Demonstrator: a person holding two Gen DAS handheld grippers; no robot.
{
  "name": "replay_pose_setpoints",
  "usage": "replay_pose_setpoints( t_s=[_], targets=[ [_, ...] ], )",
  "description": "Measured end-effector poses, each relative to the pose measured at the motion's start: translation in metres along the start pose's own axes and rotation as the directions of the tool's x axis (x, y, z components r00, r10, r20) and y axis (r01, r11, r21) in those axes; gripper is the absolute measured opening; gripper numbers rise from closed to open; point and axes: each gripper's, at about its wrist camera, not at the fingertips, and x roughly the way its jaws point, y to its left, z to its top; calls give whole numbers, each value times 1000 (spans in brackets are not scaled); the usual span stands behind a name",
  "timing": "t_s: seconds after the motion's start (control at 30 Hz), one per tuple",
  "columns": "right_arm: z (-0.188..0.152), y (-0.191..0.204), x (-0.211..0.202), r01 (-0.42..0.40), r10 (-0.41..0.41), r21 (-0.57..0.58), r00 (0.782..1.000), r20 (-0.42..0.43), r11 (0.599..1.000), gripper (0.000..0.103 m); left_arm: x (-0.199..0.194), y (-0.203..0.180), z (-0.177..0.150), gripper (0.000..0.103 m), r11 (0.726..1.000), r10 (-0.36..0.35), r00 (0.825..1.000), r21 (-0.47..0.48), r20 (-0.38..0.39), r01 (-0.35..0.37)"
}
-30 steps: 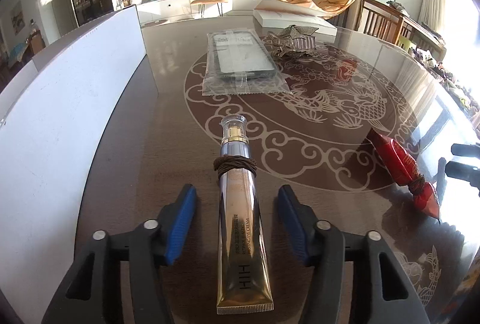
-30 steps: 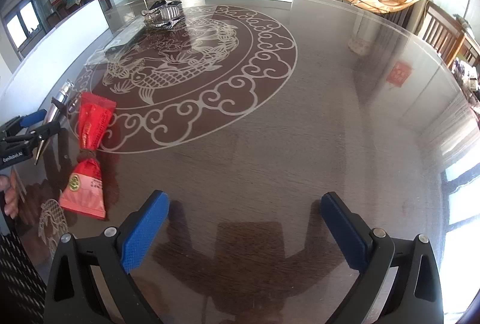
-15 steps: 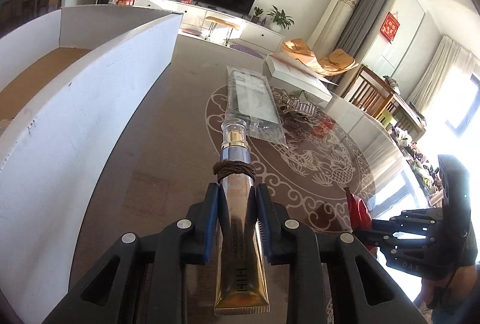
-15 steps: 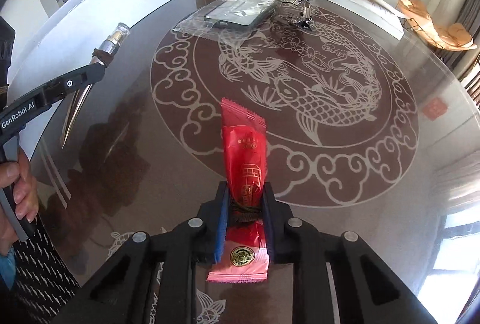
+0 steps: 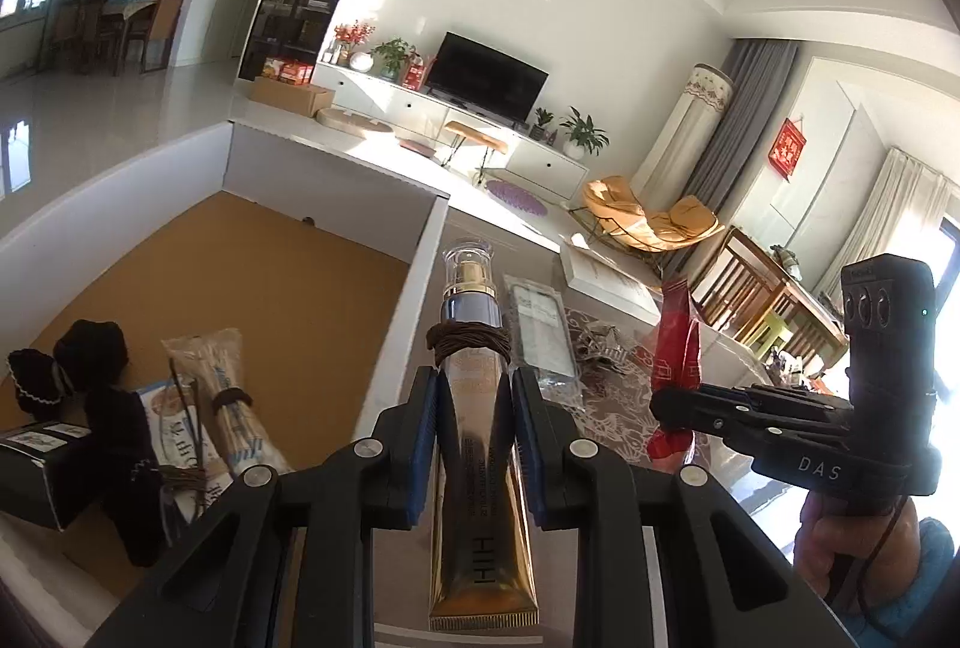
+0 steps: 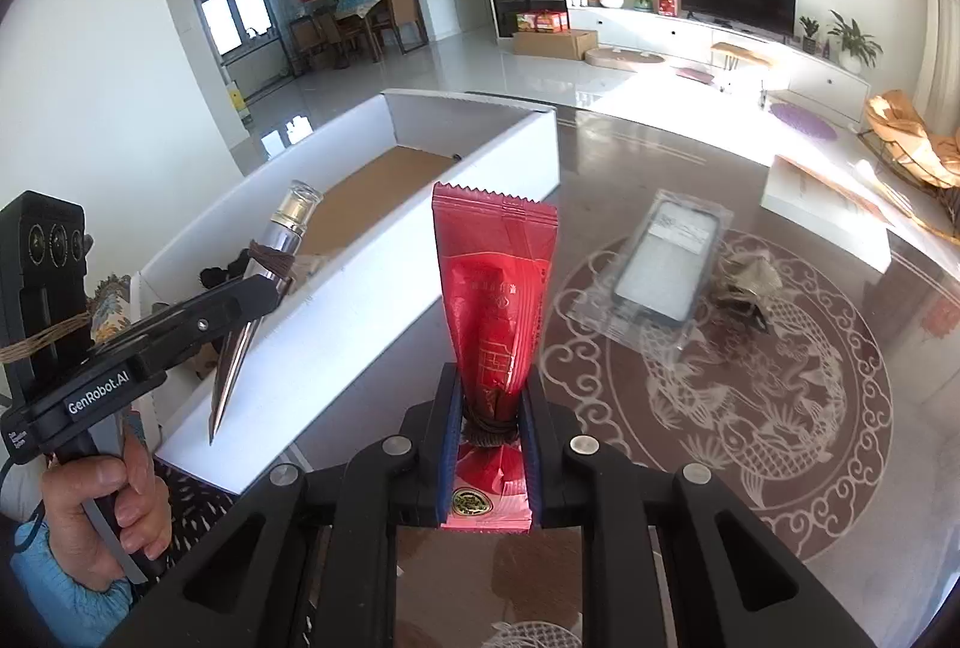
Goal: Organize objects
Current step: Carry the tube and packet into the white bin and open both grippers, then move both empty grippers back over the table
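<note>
Both hand-held grippers clamped: left [image 5: 474, 408] holds gold tube [image 5: 480, 474], right [image 6: 489, 444] red packet [image 6: 495, 288] (white box wall [image 6: 372, 300] between).

Glossy brown table [image 6: 690, 120], carp medallion: white box [image 6: 480, 204], bagged phone case [image 6: 666, 264], crumpled foil [image 6: 744, 282].

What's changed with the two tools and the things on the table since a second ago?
The left tool closed on the gold tube and lifted it toward the white box. The right tool closed on the red packet and raised it off the table. The phone case in plastic and silver wrapper stayed put.
</note>
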Motion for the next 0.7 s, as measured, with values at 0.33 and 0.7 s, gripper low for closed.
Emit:
replay_pose_setpoints(
  t_s=[0.33,0.7],
  targets=[
    [73,111,127,-78,63,-152,993,-101,985,19,24,83,9,25,938,337,928,-28,-160,-346],
    [63,91,143,7,-10,-62,998,-56,998,84,42,99,3,102,909,388,870,-30,-303,-415]
  ],
)
